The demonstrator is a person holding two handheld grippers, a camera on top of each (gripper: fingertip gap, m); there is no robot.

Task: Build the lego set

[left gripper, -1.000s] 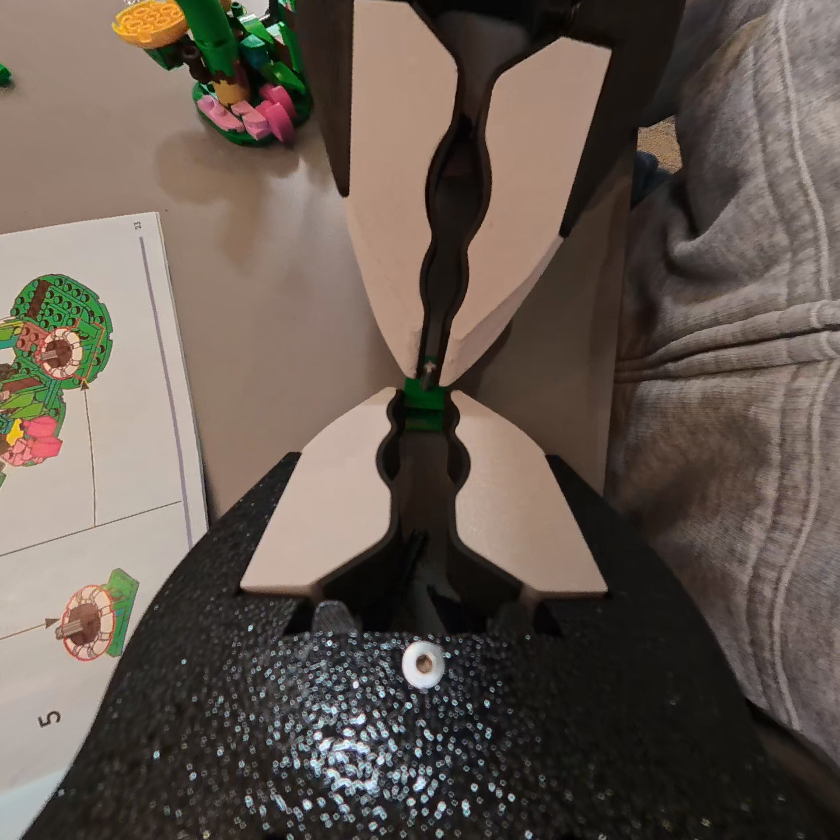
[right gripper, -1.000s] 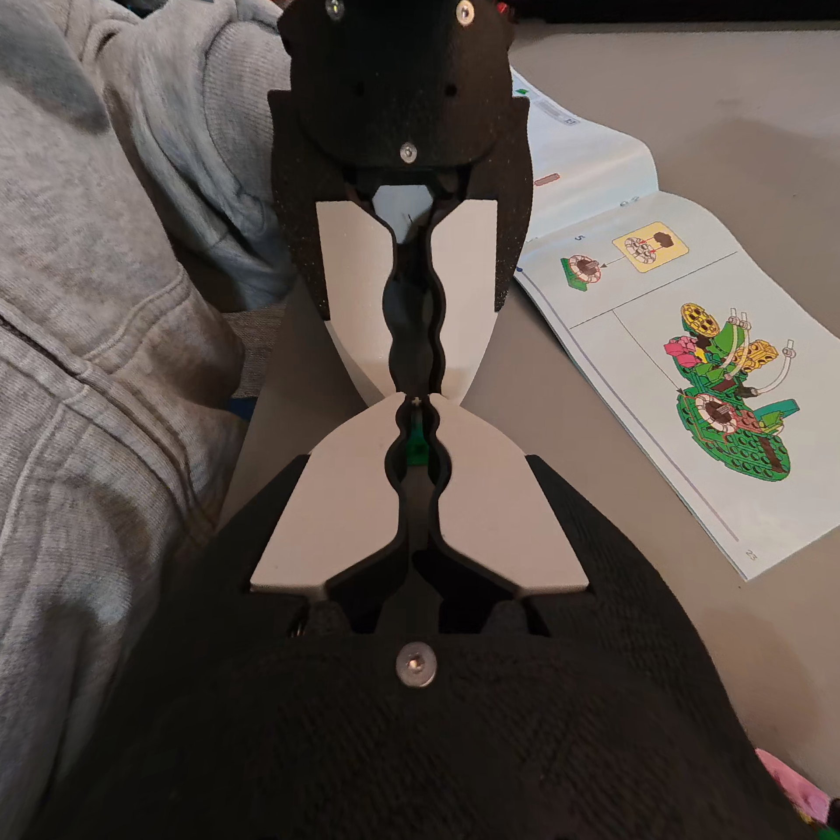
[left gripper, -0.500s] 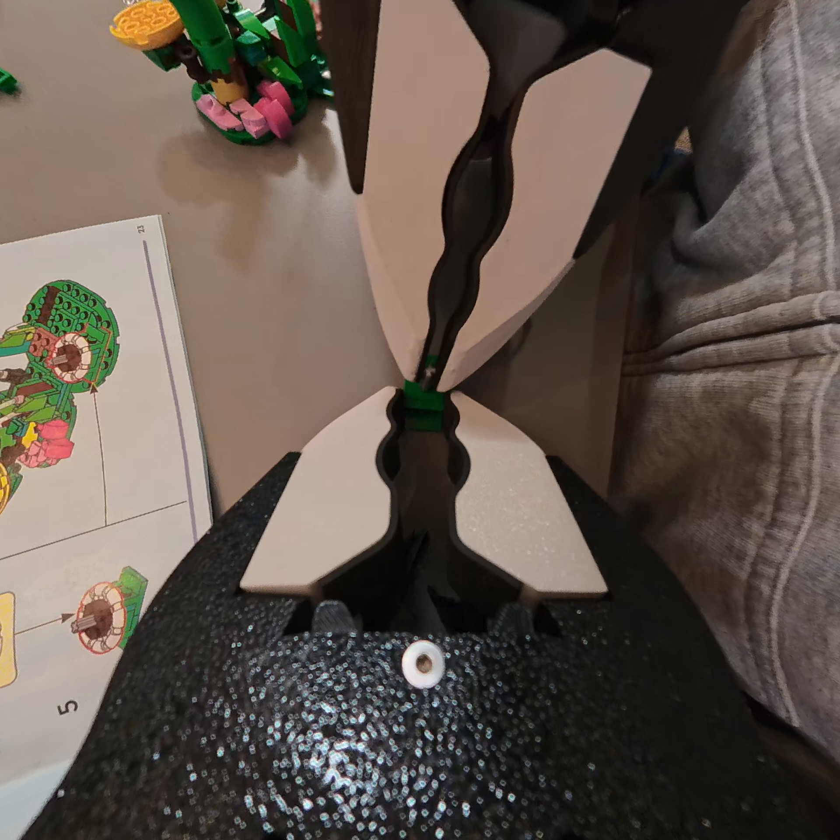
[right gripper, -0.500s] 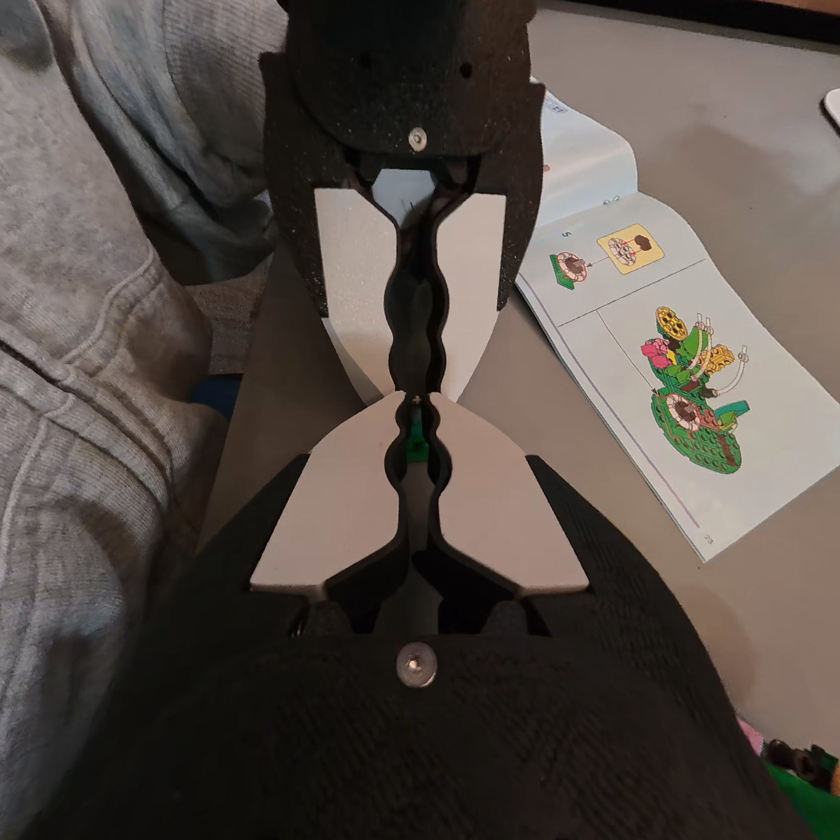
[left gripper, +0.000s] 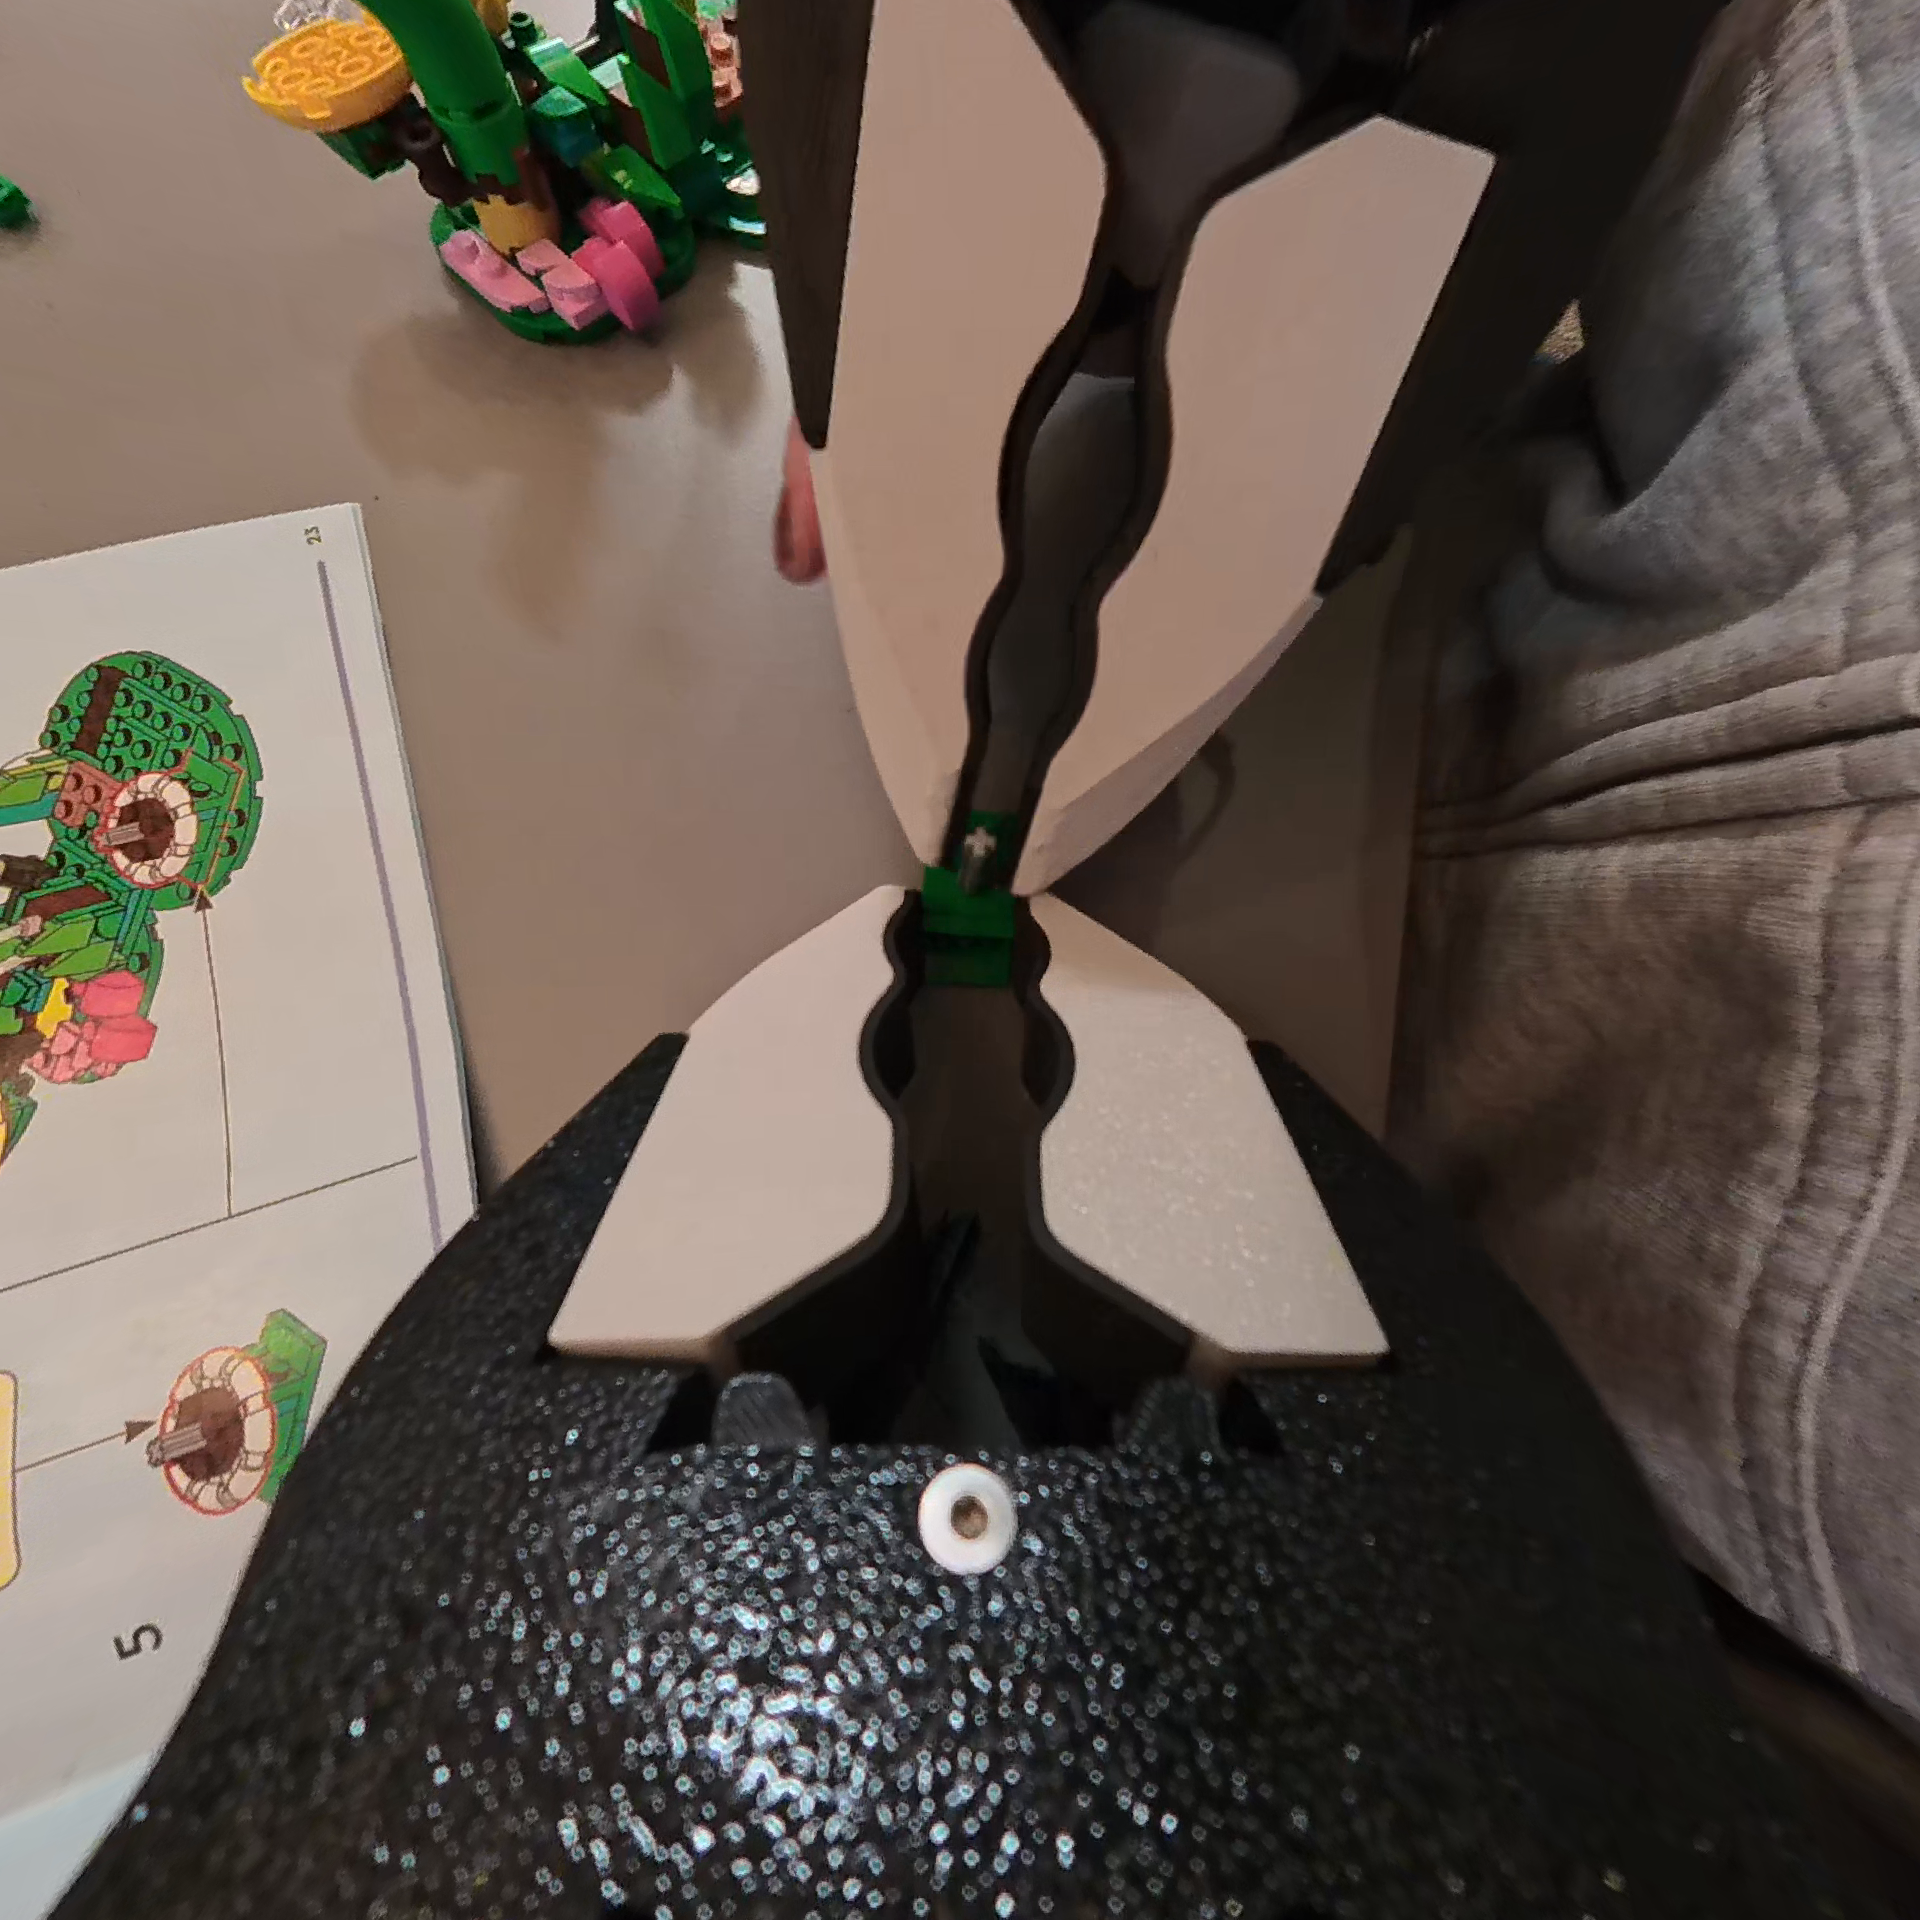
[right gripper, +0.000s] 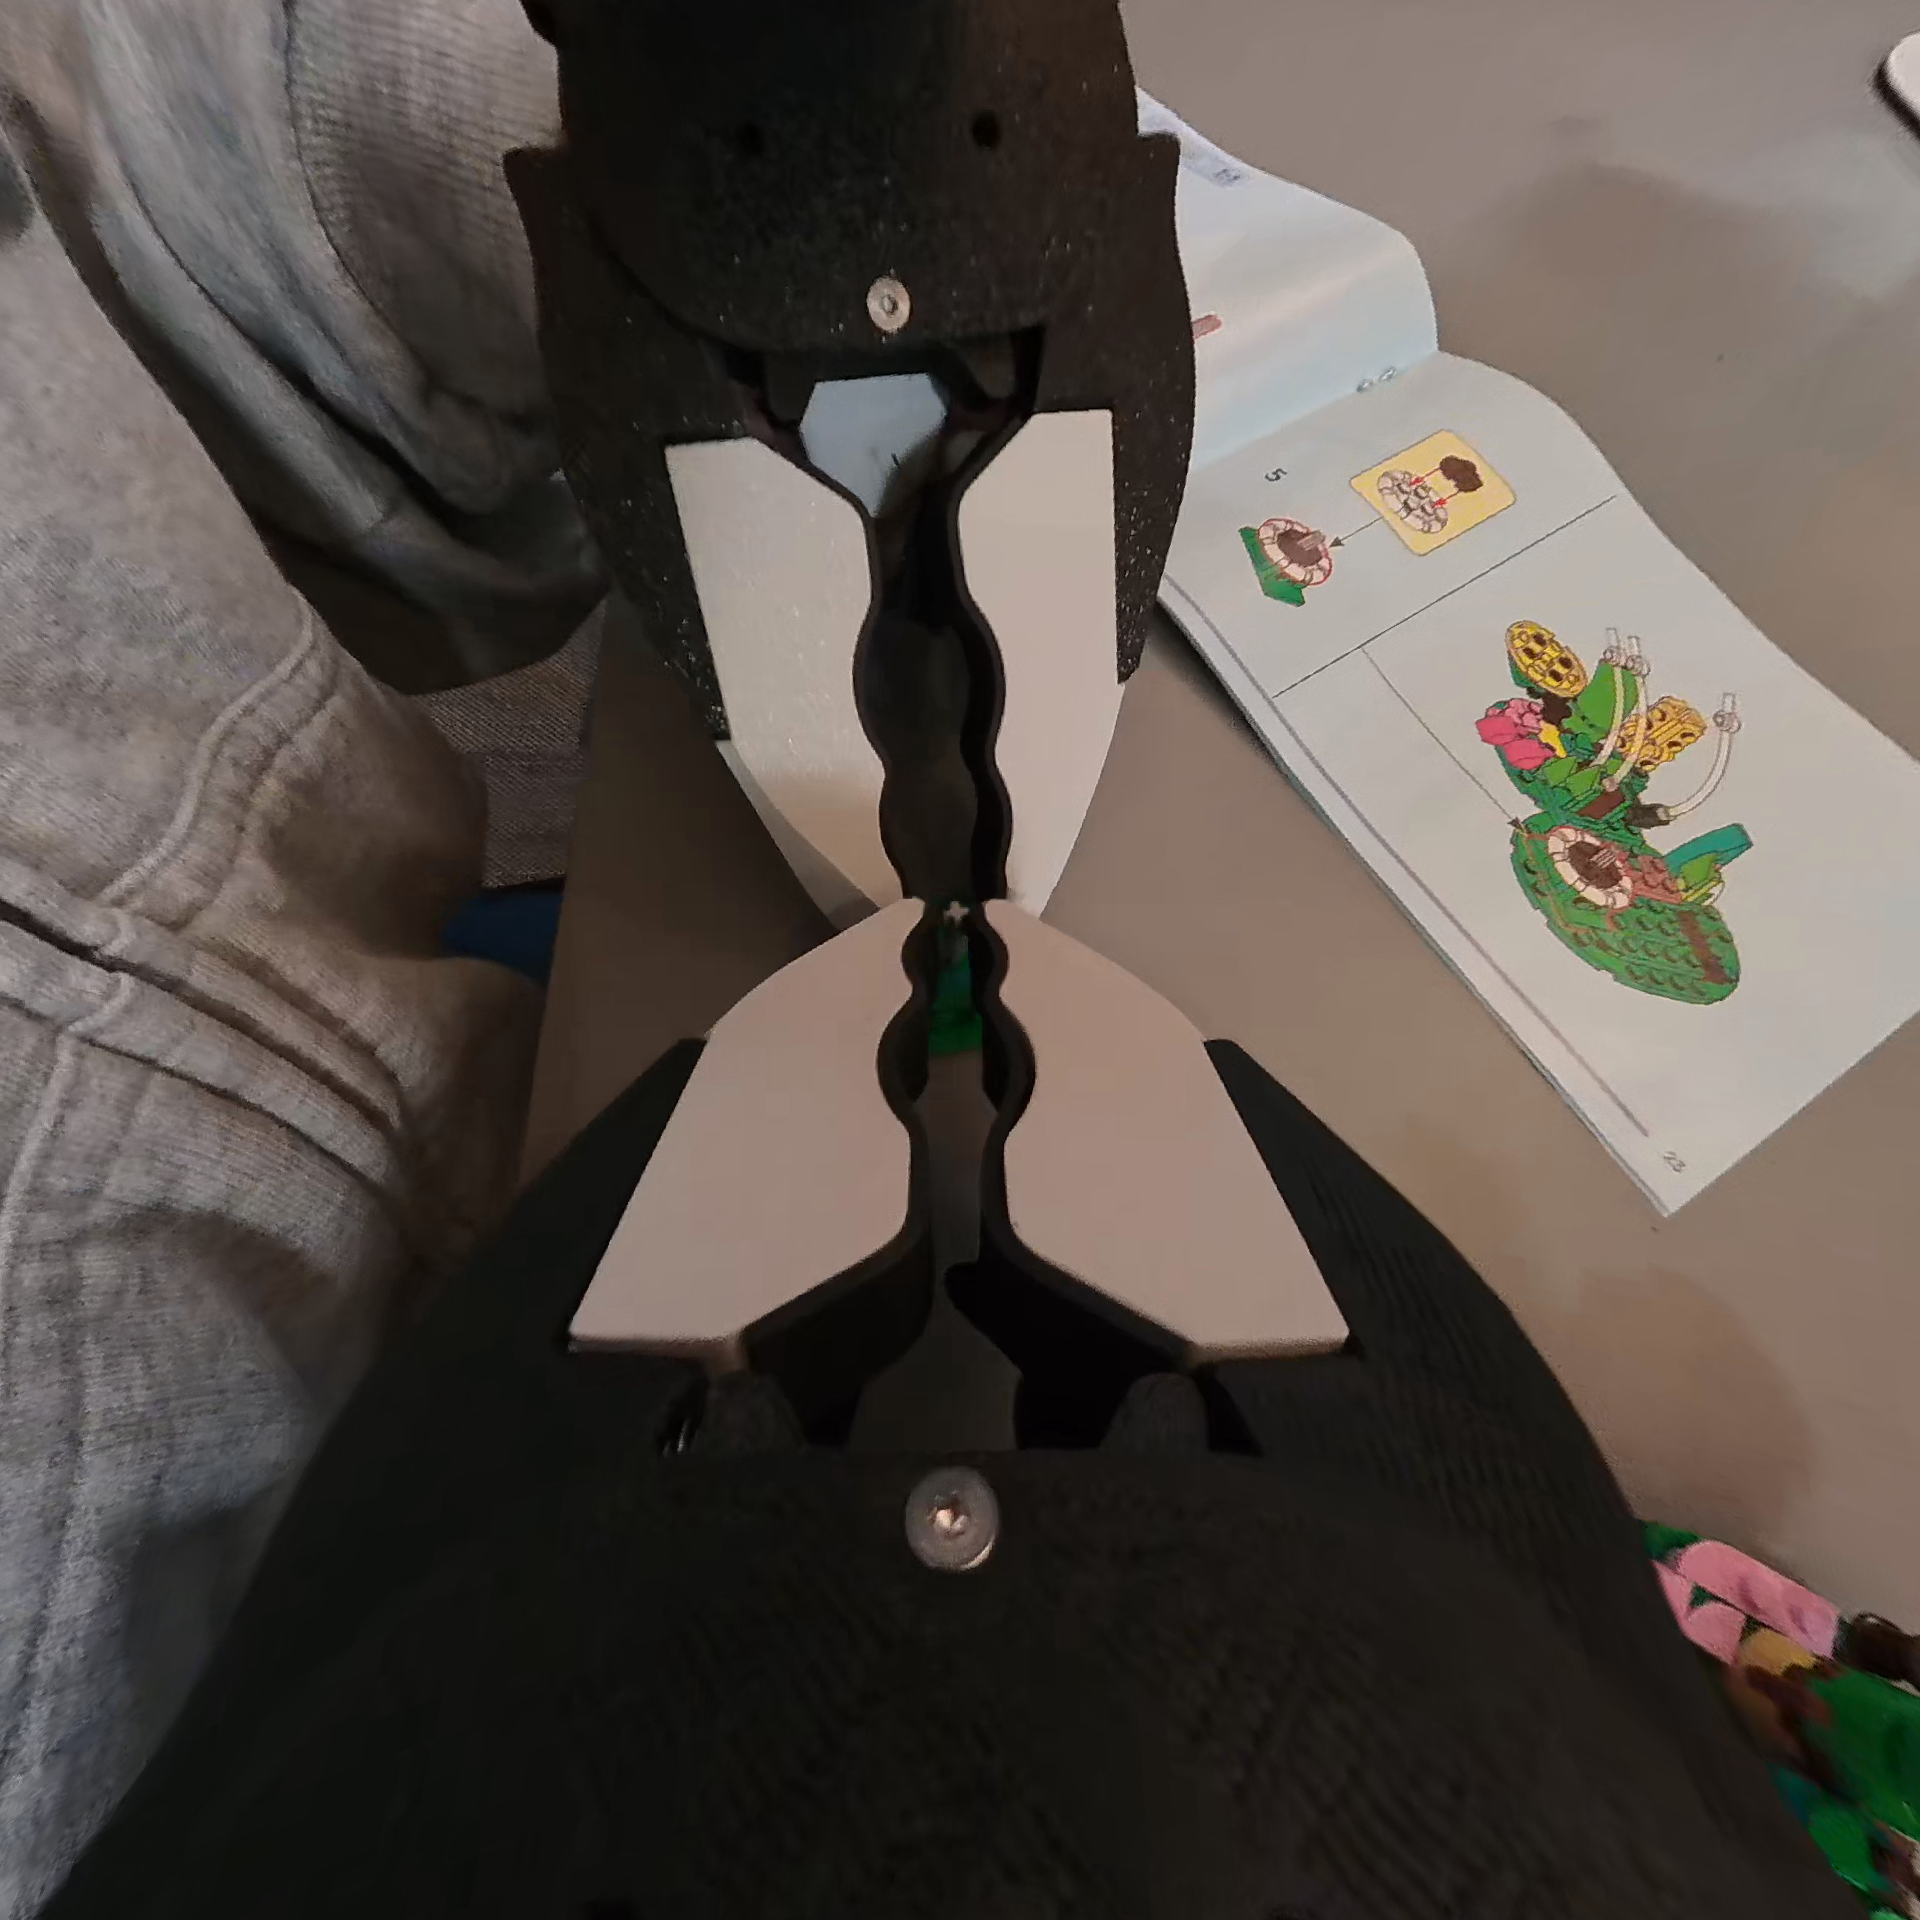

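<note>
A: Left wrist view: your left gripper [left gripper: 966, 914] was clenched on the green brick [left gripper: 968, 923]; your right gripper [left gripper: 982, 831] pinched its grey axle [left gripper: 977, 854].

B: Right wrist view: tips met, right gripper [right gripper: 954, 912] clamping the axle; nothing seated, flower model [left gripper: 540, 187] waited.

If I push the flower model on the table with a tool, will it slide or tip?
The flower model probably tips before sliding: tall stems rise from a small round base. It looks light, so a low nudge may move it. Being built of clipped bricks, pieces such as the yellow disc could pop off.
</note>
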